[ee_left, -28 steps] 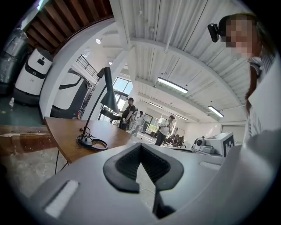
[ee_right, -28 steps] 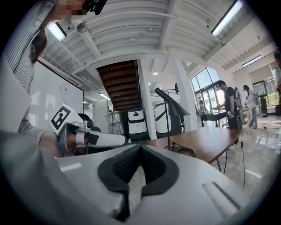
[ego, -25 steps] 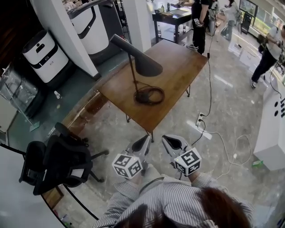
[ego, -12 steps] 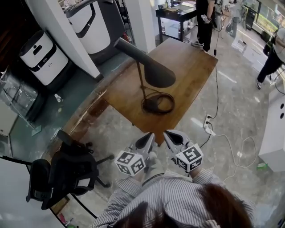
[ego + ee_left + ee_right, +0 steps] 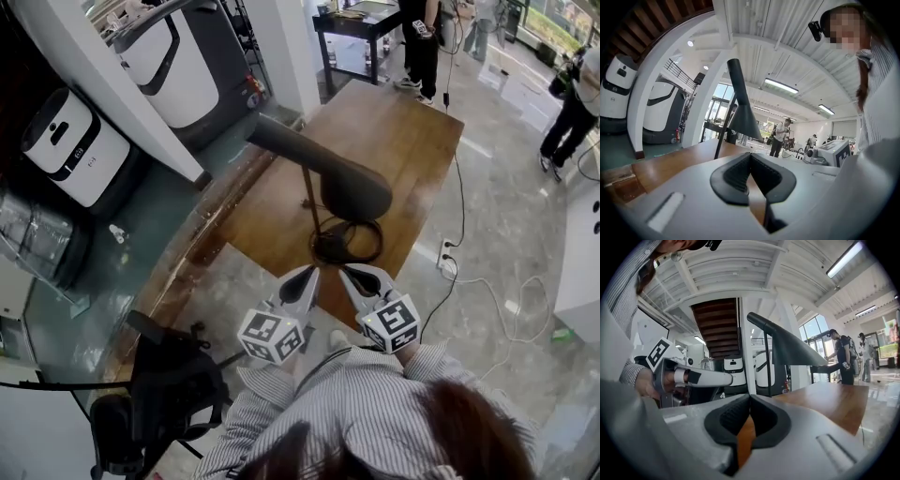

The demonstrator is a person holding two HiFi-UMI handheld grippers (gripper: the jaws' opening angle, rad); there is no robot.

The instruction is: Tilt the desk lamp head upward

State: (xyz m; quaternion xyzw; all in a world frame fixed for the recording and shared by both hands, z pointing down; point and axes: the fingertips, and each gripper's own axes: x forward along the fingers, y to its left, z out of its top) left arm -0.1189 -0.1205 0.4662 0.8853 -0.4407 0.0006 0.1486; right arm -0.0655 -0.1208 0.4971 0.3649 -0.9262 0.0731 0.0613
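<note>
Head view, read from the left: a black office chair [image 5: 164,389] stands on the floor well to the near left, and it has slid down and back in the picture over the last second as the person walked up to the wooden worktop [image 5: 422,131]. The left gripper [image 5: 307,274] now reaches the worktop's near edge. Its jaws are pressed together with nothing between them, as they were a second ago. Just beyond, the desk lamp's round base [image 5: 336,246] sits close to that near edge with a dark cable [image 5: 373,239] coiled around it. The stem rises to the lamp head [image 5: 323,169], which has grown much larger in view. The head is a long dark cone that slopes down toward its wide mouth at the right, so it has not been tilted yet. To the right, the right gripper [image 5: 349,274] sits beside its partner, near the base but apart from it, its jaws likewise closed and empty. The approach looks nearly complete, but neither gripper touches the lamp. Lifting the head probably calls for raising a gripper to the cone and either opening on it or nudging from beneath.
</note>
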